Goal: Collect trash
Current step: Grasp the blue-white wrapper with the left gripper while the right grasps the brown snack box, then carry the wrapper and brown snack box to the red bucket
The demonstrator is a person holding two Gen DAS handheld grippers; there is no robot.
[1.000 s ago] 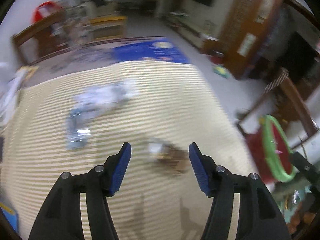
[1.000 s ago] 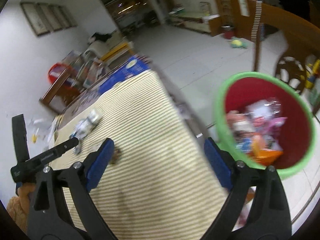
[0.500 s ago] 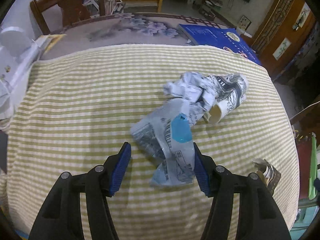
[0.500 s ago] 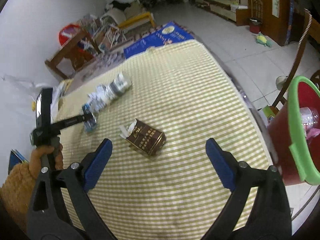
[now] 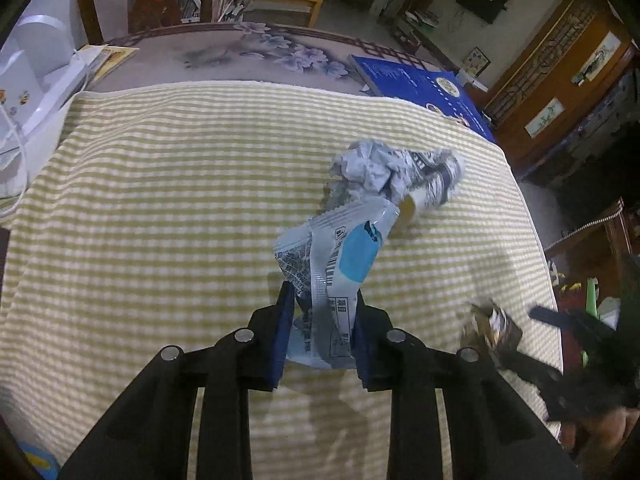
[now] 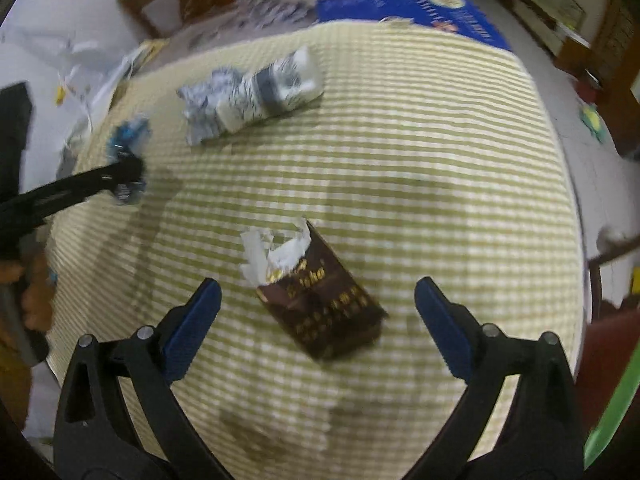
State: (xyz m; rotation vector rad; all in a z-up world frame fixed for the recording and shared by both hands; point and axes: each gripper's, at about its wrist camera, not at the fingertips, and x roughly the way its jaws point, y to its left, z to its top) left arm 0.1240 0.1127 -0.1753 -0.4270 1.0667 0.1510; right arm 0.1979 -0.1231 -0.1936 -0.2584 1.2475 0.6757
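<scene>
We pinch the crinkled grey-and-blue plastic wrapper (image 5: 332,276) in our left gripper (image 5: 320,332) on the striped tablecloth (image 5: 168,200); our right gripper (image 6: 316,312), jaws opening, straddles the torn brown carton (image 6: 320,304). Next, probably, close and lift.

The crumpled grey-and-blue plastic wrapper (image 5: 336,264) carries dense black print and a barcode-like block, too small and creased to read. The dark brown cardboard packet (image 6: 324,304) bears gold lettering, blurred beyond reading. The blue printed sheet (image 5: 424,84) shows a round emblem and fine lines of text, also illegible.
</scene>
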